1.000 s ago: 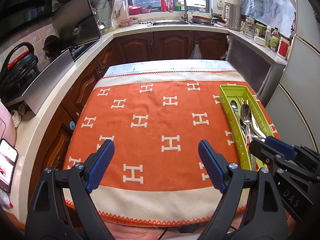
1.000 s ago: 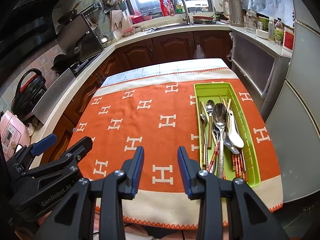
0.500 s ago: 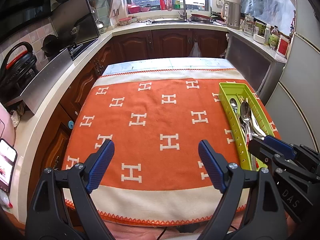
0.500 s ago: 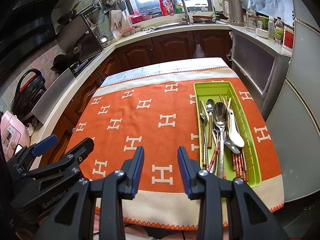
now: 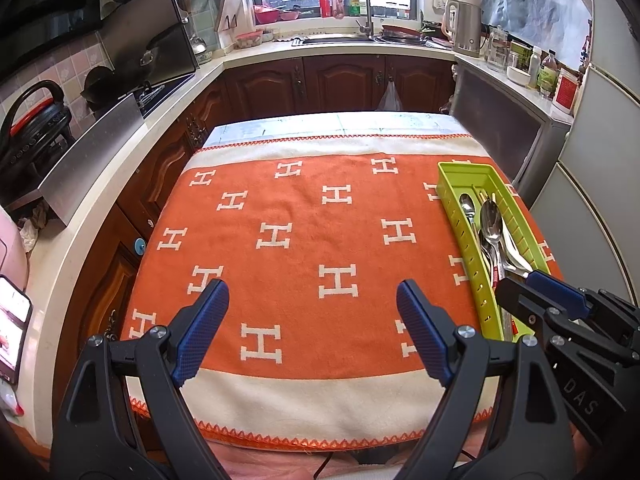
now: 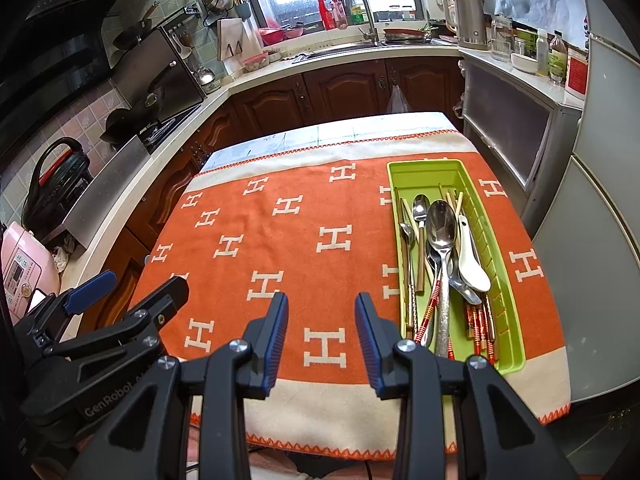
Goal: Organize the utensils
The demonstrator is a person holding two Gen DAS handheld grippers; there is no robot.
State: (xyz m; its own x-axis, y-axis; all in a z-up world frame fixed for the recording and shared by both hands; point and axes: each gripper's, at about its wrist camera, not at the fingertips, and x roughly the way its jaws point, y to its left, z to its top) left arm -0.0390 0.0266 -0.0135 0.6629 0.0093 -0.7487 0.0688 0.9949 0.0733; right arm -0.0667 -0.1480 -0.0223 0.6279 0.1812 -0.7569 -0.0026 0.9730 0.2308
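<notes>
A lime-green cutlery tray (image 6: 502, 280) lies on the right side of the orange cloth (image 6: 288, 248). It holds several metal spoons (image 6: 440, 232), a white ceramic spoon (image 6: 472, 260) and red-patterned chopsticks (image 6: 478, 322). The same tray (image 5: 464, 176) shows at the right of the left wrist view. My left gripper (image 5: 312, 328) hovers open over the near middle of the cloth with nothing between its fingers. My right gripper (image 6: 321, 338) hangs left of the tray's near end, its jaws partly apart and empty.
The cloth covers a table with a pale strip (image 5: 340, 124) bare at its far end. A counter with a stove (image 5: 160, 92), sink (image 5: 352, 38), kettle (image 5: 464, 26) and jars wraps around the room. A fridge (image 6: 600, 240) stands close on the right.
</notes>
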